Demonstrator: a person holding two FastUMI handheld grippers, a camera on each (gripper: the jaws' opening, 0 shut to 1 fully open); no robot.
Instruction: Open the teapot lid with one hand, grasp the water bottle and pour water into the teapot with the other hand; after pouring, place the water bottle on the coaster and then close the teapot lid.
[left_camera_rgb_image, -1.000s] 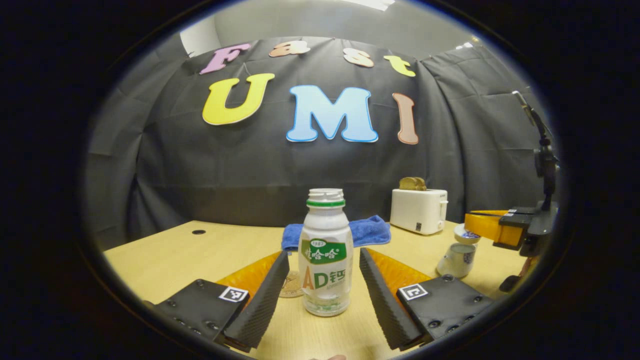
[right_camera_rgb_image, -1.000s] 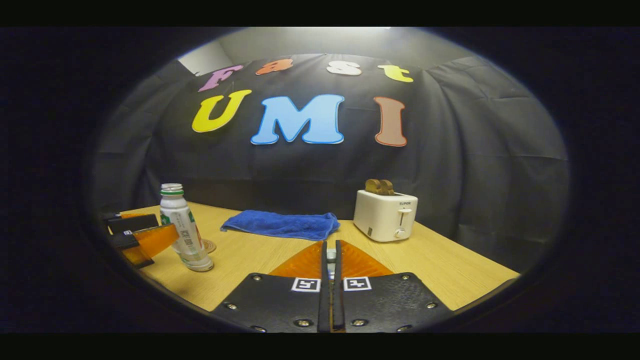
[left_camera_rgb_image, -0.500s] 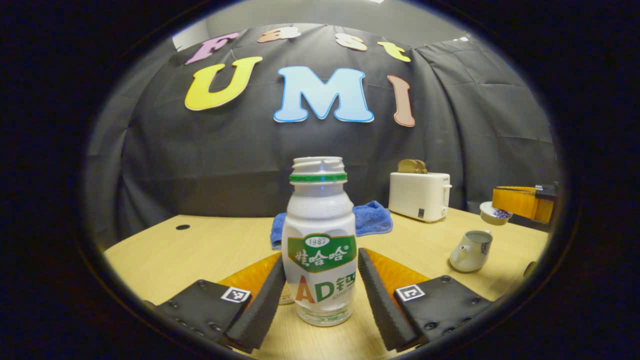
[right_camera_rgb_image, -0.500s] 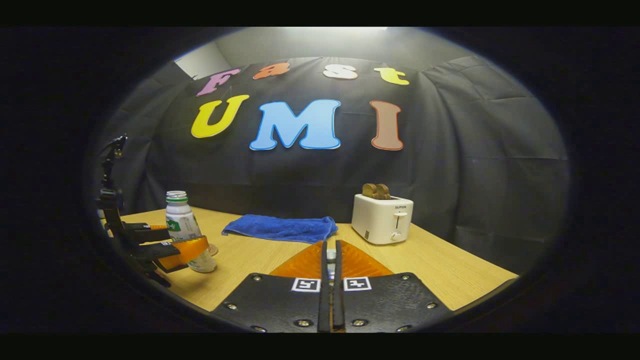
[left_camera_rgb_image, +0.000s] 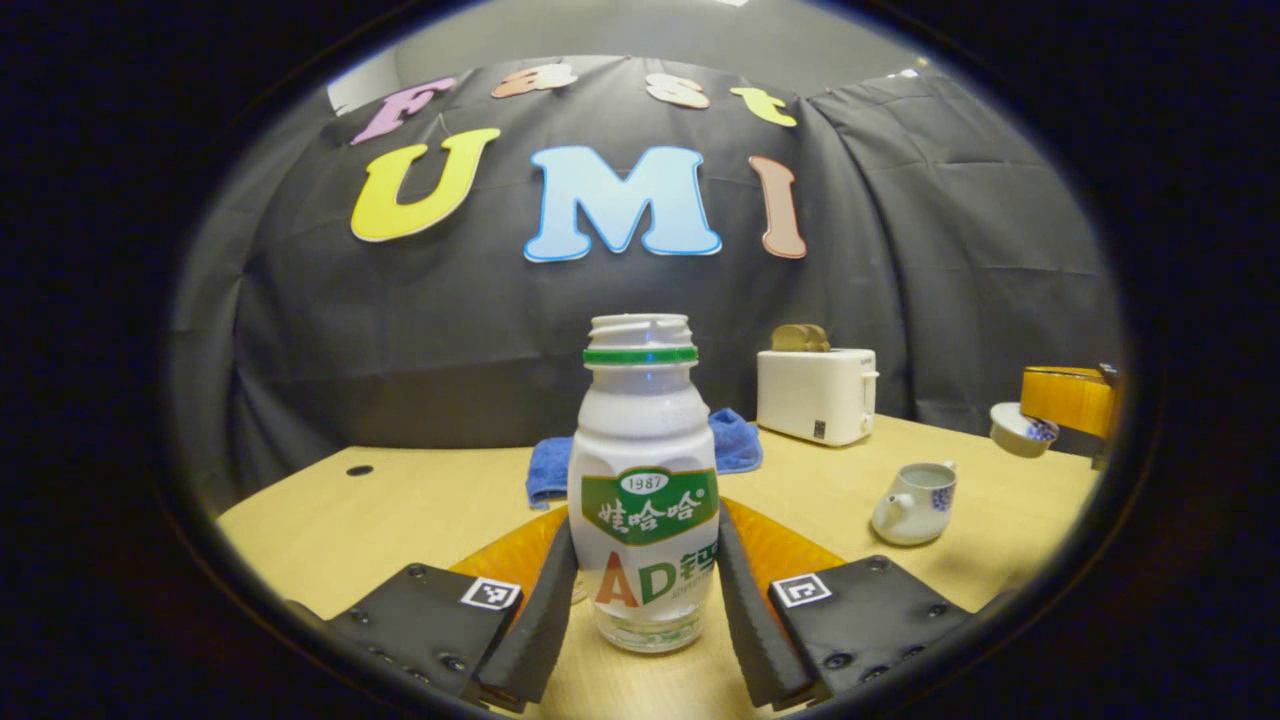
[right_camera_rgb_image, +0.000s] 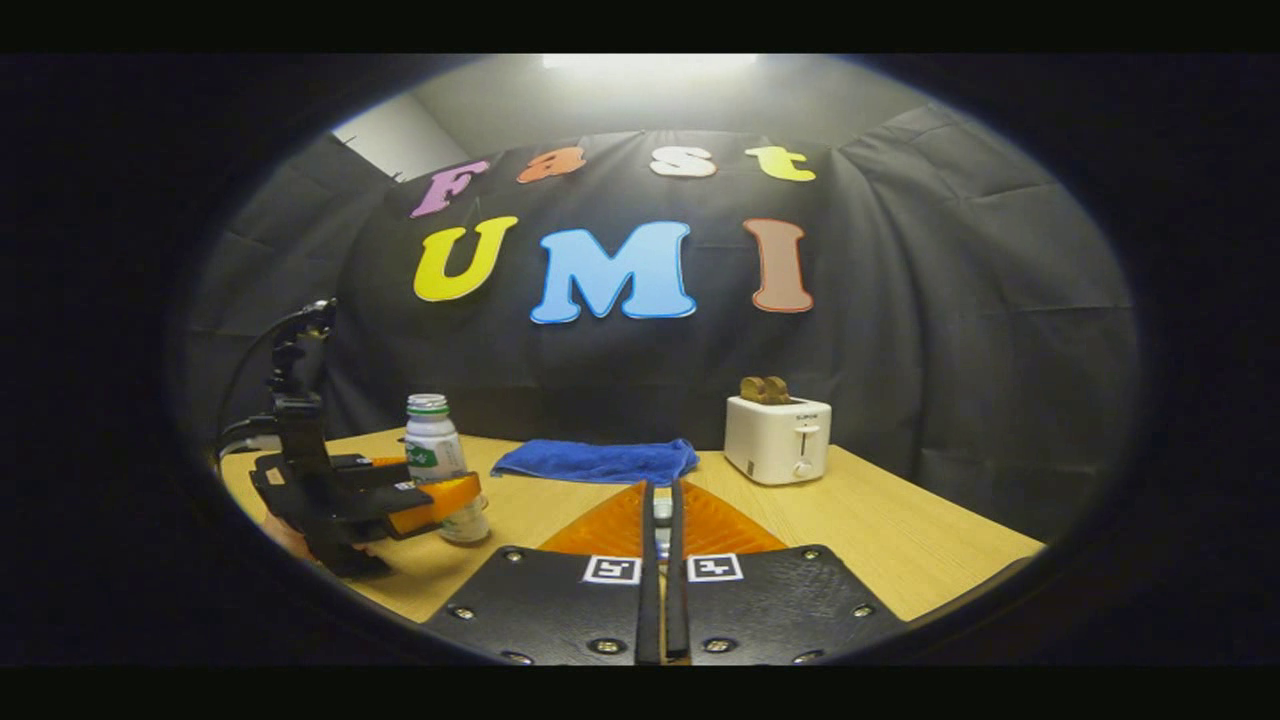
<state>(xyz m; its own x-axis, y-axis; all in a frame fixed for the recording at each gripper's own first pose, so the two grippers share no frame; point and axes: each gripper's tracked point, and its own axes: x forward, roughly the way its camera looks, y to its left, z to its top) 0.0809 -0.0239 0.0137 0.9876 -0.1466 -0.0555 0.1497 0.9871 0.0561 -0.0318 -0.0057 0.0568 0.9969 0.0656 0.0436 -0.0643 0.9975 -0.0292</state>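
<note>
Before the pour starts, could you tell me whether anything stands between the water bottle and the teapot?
Nothing visible does. In the left gripper view, bare tabletop lies between the water bottle and the open teapot; the toaster and blue towel sit farther back.

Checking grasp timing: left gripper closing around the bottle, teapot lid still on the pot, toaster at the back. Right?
One thing is off: the lid is not on the teapot. The left gripper view shows it held up in the right gripper, clear of the open pot. The rest holds: the left gripper brackets the water bottle, with the toaster at the back.
</note>
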